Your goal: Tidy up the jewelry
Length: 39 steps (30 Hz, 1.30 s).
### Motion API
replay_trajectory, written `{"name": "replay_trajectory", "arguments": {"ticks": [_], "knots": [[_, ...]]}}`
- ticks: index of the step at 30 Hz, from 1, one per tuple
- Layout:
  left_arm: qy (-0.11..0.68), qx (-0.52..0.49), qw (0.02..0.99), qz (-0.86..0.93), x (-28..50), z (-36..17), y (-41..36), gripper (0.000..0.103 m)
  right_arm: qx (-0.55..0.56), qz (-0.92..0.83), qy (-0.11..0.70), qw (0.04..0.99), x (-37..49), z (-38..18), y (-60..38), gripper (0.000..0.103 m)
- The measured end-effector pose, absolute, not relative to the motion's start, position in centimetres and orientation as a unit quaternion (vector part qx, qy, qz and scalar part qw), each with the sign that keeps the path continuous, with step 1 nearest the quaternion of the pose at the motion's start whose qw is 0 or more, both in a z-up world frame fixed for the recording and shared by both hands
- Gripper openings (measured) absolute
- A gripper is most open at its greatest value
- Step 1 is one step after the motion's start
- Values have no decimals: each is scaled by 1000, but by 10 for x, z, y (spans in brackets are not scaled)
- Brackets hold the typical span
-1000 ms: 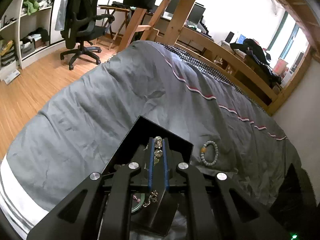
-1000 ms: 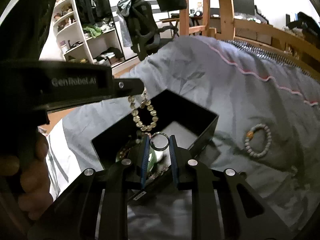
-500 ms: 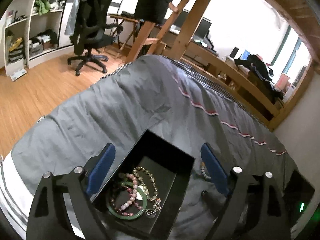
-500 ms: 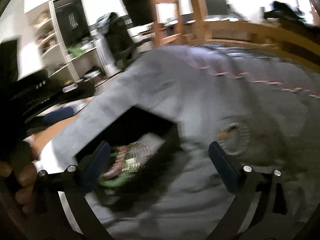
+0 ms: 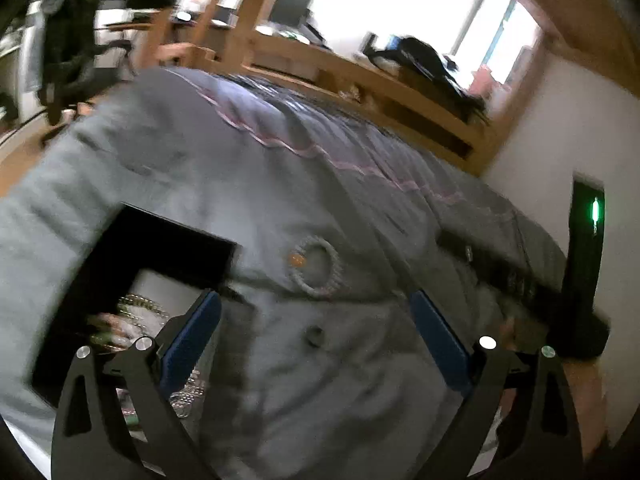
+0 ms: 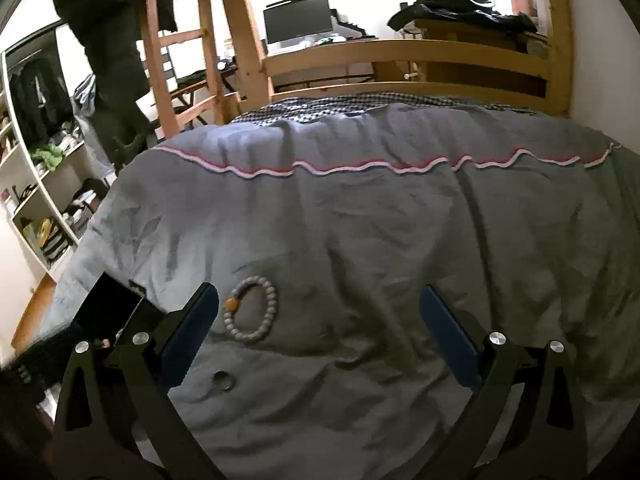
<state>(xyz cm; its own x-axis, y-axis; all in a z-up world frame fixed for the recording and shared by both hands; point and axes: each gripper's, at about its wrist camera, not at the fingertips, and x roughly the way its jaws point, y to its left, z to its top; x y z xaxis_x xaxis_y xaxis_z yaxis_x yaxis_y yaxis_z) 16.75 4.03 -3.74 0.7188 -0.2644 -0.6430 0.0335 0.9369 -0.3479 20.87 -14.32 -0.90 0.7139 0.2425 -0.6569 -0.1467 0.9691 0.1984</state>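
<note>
A pale grey bead bracelet [image 6: 251,314] with one orange bead lies on the grey bed cover; it also shows in the left wrist view [image 5: 315,266]. A small dark ring [image 6: 223,381] lies nearer me, also seen in the left wrist view [image 5: 315,335]. The black jewelry box [image 5: 132,280] holds several bracelets and sits at the left; its corner shows in the right wrist view [image 6: 110,308]. My left gripper [image 5: 316,336] is open and empty above the ring. My right gripper [image 6: 320,328] is open and empty, with the bracelet just inside its left finger.
The grey bed cover [image 6: 360,220] fills both views. A wooden bed frame [image 6: 400,56] stands beyond it, shelves [image 6: 44,200] at the left. The other hand-held unit [image 5: 584,264] with a green light is at the right of the left wrist view.
Both grippers opened: the left let a beaded bracelet fall into the box, the right released a ring. Both then swung right, away from the box, towards the grey bracelet.
</note>
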Motion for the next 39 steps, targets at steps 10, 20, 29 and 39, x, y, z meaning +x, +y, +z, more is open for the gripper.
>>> {"name": "replay_trajectory", "arguments": {"ticks": [10,20,29,39], "knots": [[394,-76,909,-114,180,-73,-8,56,25,202,398,894,237,-28,-104,70],[450,-77,883,-109,210,-129,-13,42,-32,202,476,855,285,-108,-64,25],[459,-117,873,-116,211,-132,3,10,7,180,431,884,270,-78,-84,9],[443,-116,882,-116,206,-120,4,4,58,181,387,902,244,-35,-103,9]]}}
